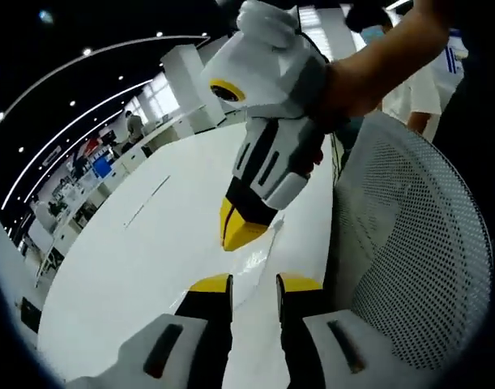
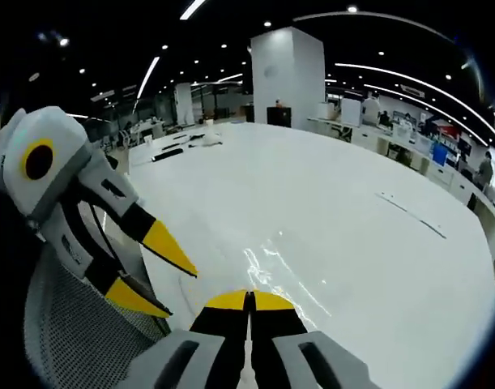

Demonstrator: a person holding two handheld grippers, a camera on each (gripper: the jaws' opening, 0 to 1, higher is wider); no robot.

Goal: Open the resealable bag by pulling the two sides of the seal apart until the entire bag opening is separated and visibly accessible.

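My right gripper (image 2: pixel 249 298) has its fingers pinched tight on the clear bag (image 2: pixel 281 271) lying on the white worktop (image 2: pixel 336 203); my left gripper (image 1: pixel 254 284) sits parted, holding nothing. Lifting one-sided risks dragging the bag, seal unopened.

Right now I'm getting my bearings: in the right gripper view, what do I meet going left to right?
Mesh chair back → left gripper, jaws apart → right gripper, jaws shut on the clear bag → long white table → people at desks.
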